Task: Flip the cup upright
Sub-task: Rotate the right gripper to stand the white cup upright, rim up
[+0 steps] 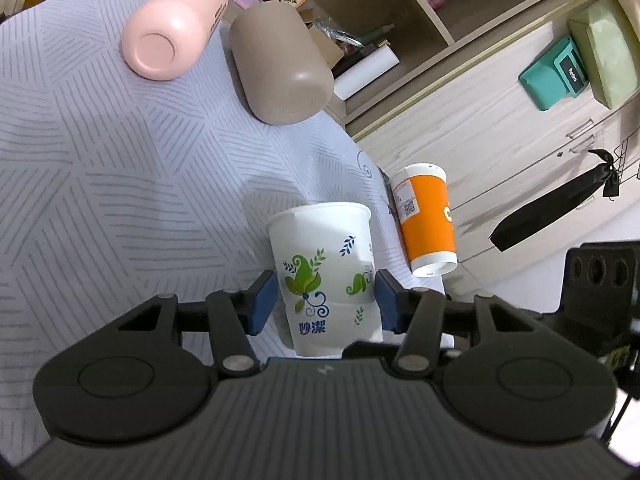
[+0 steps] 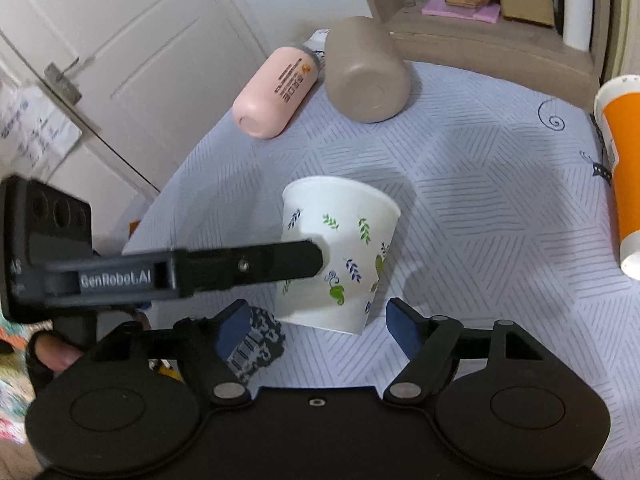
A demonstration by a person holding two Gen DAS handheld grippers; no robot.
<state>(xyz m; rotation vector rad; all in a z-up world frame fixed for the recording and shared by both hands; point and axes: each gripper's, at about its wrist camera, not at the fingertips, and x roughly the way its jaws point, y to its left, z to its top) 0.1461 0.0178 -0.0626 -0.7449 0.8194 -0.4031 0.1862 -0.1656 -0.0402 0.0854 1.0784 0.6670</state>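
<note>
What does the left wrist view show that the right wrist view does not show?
Only the left wrist view: the left gripper with both blue fingers closed on the paper cup, and a teal box. Only the right wrist view: the white door and the right gripper, open, holding nothing. Both: the paper cup, rim up, the pink bottle, the taupe tumbler and the orange cup.

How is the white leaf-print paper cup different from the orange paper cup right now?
The white leaf-print cup is gripped between the left tongs, rim up; the orange cup stands free at the table edge, wide end down. The white one carries green and blue leaves, the orange one a solid band with a QR label. Both are tapered paper cups.
</note>
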